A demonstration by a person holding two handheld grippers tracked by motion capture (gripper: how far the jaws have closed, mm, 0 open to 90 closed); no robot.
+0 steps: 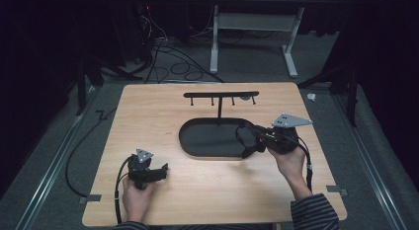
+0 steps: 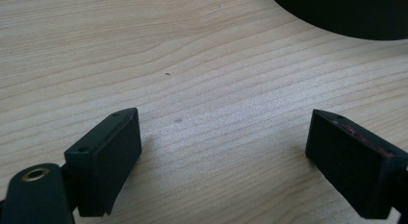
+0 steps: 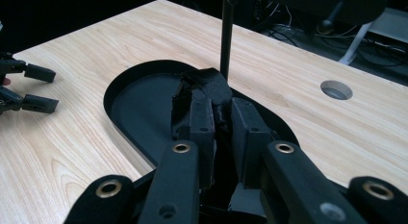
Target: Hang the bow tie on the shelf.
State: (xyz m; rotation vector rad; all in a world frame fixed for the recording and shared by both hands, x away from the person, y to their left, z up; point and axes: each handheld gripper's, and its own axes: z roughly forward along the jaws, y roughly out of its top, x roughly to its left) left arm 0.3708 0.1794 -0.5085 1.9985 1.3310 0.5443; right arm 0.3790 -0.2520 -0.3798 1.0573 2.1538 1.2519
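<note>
- Seen from the high view, a wooden worktop (image 1: 148,116) carries a black oval tray (image 1: 197,138) with a thin upright post (image 1: 220,107) rising from its far rim and a horizontal bar with small hooks (image 1: 221,95) on top. The right tool (image 1: 248,140), held in the person's right hand (image 1: 289,158), sits over the tray's right end and grips a dark loop-shaped object (image 1: 243,134), probably a strap or band; it appears to be kept above the tray so it can go onto the stand or into the tray. The left tool (image 1: 162,170) rests low on the worktop, well to the left of the tray and nearer the person, seemingly parked out of the way.
- Next, the left gripper view looks along the left tool (image 2: 223,152): its jaws stand wide apart with bare wood between them, holding nothing. The tray's curved edge (image 2: 346,17) shows at the top right, beyond the jaws.
- Lastly, the right gripper view shows the right tool (image 3: 221,132) with jaws drawn narrow, pinching the crumpled black object (image 3: 204,84) directly above the tray's floor (image 3: 139,108), just in front of the post (image 3: 226,36). The left tool's jaws (image 3: 33,87) show far off, left of the tray. A round hole (image 3: 336,89) lies in the worktop, right of the tray.
</note>
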